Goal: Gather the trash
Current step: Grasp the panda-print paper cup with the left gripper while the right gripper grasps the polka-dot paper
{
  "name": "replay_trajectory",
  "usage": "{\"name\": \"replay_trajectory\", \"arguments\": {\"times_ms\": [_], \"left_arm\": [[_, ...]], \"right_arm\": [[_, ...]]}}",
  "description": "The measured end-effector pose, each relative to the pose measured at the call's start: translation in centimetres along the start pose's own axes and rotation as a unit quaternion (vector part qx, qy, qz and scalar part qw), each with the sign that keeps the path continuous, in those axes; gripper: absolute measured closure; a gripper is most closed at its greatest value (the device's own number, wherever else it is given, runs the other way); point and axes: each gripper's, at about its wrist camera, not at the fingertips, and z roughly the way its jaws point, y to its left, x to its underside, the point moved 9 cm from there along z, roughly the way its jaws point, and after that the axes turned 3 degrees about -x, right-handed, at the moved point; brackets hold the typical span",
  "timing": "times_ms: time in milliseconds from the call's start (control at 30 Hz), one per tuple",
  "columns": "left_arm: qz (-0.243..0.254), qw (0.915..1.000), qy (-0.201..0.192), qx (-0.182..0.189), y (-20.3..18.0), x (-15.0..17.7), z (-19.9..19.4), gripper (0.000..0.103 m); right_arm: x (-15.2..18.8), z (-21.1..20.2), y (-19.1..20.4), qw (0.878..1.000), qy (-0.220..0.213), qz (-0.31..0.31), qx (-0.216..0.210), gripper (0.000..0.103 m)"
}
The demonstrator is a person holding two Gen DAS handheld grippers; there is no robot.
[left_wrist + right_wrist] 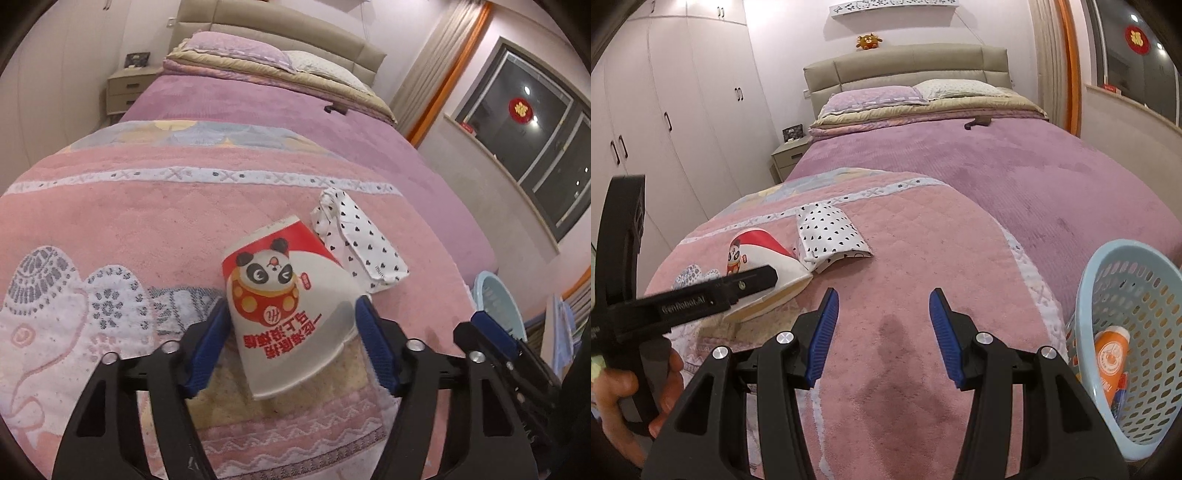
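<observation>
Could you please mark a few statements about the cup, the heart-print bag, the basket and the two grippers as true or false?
1. The panda paper cup lies on its side between the left gripper pads. True.
2. The right gripper holds the heart-print bag. False: its jaws are open over bare blanket, and the bag lies beyond them.
3. The blue basket is empty. False: an orange tube lies inside.
4. The heart-print bag lies right beside the cup on the pink blanket. True.
5. The cup is already in the basket. False: it is on the bed.
</observation>
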Motion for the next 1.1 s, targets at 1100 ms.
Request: {"name": "replay_trajectory", "arguments": {"times_ms": [1100], "left_arm": [[0.093, 0.9951, -0.004, -0.035, -2.3, 0.5, -2.8, 0.068]], "right_arm": [[0.2, 0.5, -0.8, 1.0, 0.011, 0.029, -0.005, 0.055]]}}
